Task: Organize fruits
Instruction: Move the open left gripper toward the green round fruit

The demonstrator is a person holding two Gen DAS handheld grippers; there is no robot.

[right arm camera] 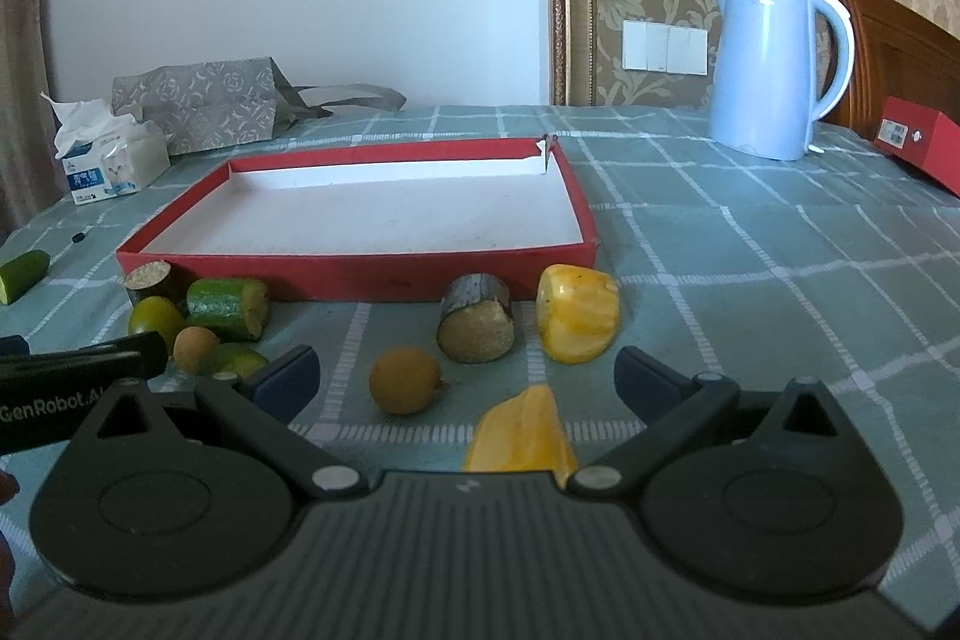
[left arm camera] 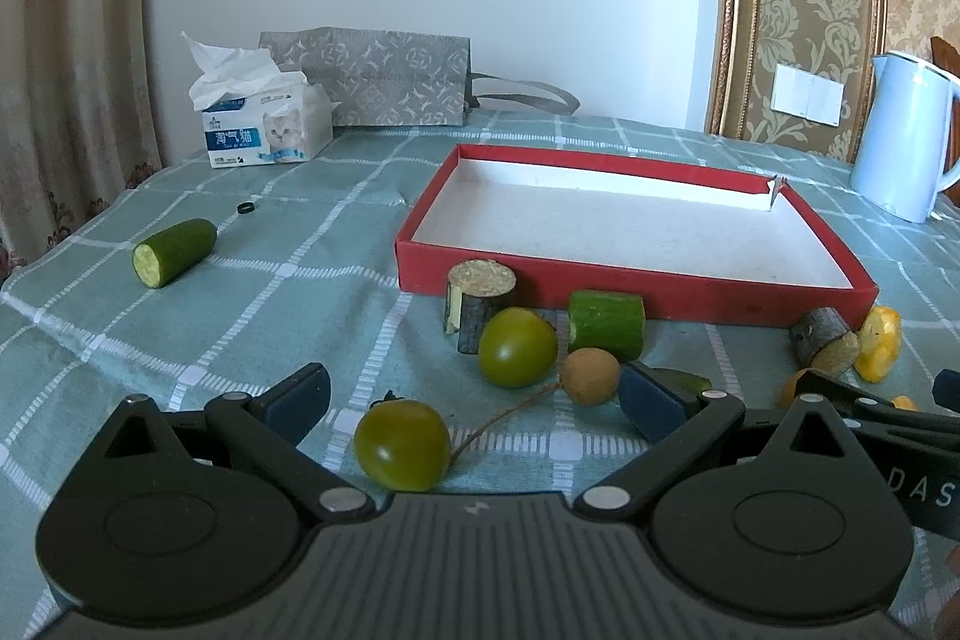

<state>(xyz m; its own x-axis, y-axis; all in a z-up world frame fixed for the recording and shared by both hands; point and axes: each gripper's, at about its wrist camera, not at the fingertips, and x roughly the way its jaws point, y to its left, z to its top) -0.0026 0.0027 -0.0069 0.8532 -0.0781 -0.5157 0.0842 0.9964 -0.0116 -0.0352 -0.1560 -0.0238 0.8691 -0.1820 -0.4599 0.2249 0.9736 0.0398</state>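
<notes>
Both jaws stand apart, empty: the left gripper (left arm camera: 474, 403) straddles a green tomato (left arm camera: 402, 445), the right gripper (right arm camera: 468, 379) a yellow wedge (right arm camera: 521, 439), near the tablecloth's front edge, before the bare red tray (right arm camera: 360, 268). Round tomatoes may roll away if pinched off-centre (slick skins).

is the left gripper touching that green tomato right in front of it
Apart. In the left wrist view, the left gripper is open and the green tomato lies between its fingers with tablecloth visible on both sides.
</notes>
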